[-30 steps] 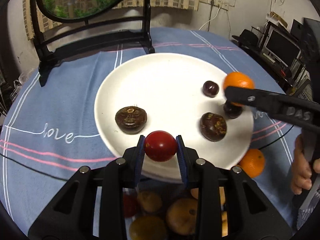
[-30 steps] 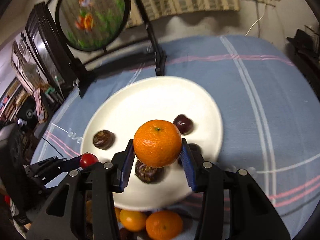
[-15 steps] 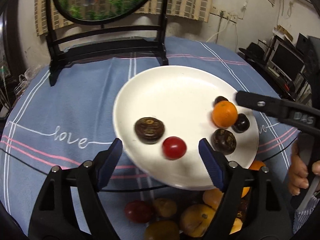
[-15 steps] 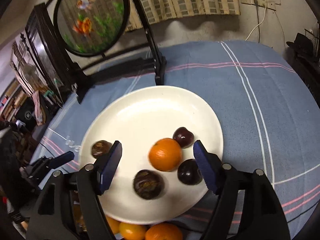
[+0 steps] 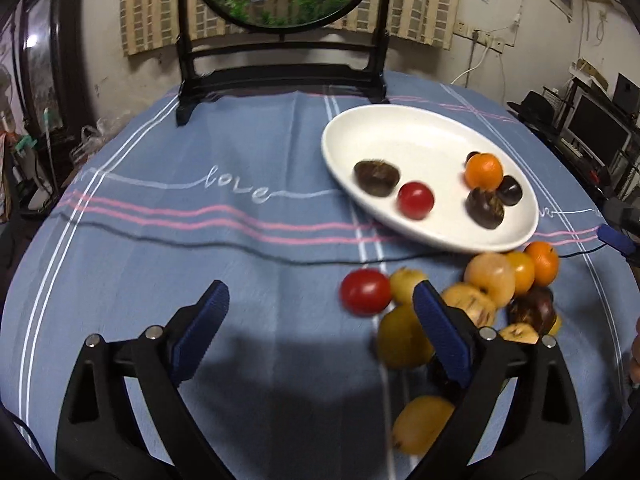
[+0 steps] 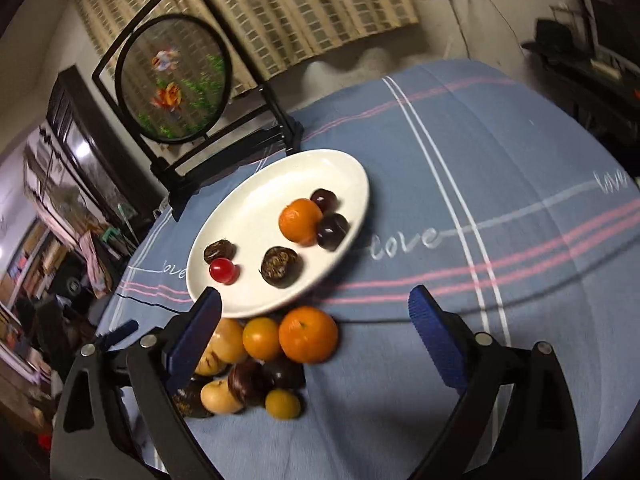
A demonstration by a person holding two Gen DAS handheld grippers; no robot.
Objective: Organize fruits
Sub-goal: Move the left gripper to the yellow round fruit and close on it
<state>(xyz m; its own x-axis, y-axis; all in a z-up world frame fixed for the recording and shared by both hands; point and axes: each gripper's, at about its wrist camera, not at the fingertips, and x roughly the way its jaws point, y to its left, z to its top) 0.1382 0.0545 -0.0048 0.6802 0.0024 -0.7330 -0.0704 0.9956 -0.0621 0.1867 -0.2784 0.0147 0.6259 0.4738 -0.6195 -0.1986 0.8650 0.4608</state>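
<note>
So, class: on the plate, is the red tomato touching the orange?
Apart. The right wrist view shows bare white plate between the tomato and the orange.

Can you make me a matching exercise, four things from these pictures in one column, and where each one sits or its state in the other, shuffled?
Things
1. small red tomato
2. large orange
3. fish screen
4. right gripper

Places or states
A. on the blue cloth, in the pile beside the plate
B. jaws opening, nothing between them
C. on the white plate
D. standing at the far edge of the table

Pairs: 1-C, 2-A, 3-D, 4-B
</note>
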